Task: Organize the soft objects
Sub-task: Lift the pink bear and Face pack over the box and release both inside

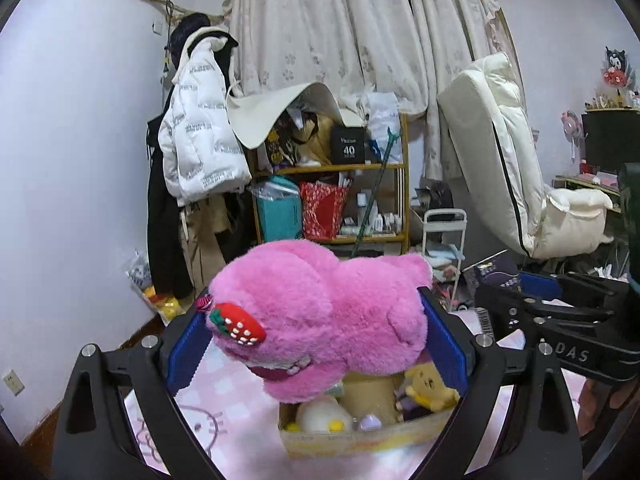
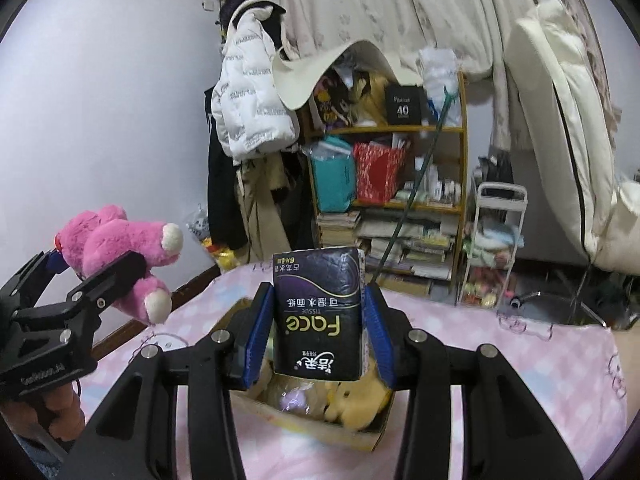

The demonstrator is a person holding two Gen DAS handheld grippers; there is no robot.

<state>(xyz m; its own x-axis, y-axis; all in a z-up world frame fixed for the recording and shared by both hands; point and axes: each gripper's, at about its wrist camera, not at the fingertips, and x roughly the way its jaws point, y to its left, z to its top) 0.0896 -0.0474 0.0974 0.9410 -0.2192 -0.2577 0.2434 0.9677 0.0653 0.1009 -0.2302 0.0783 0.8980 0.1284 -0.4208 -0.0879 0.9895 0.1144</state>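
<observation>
My left gripper (image 1: 316, 328) is shut on a pink plush bear (image 1: 320, 312) with a red strawberry tag, held in the air above a cardboard box (image 1: 352, 440) on the bed. The box holds a yellow plush (image 1: 430, 392), a white plush (image 1: 320, 418) and a small purple item. My right gripper (image 2: 318, 324) is shut on a dark pack of Face tissues (image 2: 318, 316), held upright over the same box (image 2: 304, 424). In the right wrist view the left gripper (image 2: 96, 284) and the pink bear (image 2: 116, 248) show at the left. The right gripper (image 1: 560, 312) shows at the right of the left wrist view.
The bed has a pink checked sheet (image 2: 500, 360). Behind it stand a cluttered wooden shelf (image 2: 400, 160), a coat rack with a white puffer jacket (image 2: 252, 96), a small white cart (image 2: 496, 248) and a cream folded chair (image 2: 572, 128). Curtains hang at the back.
</observation>
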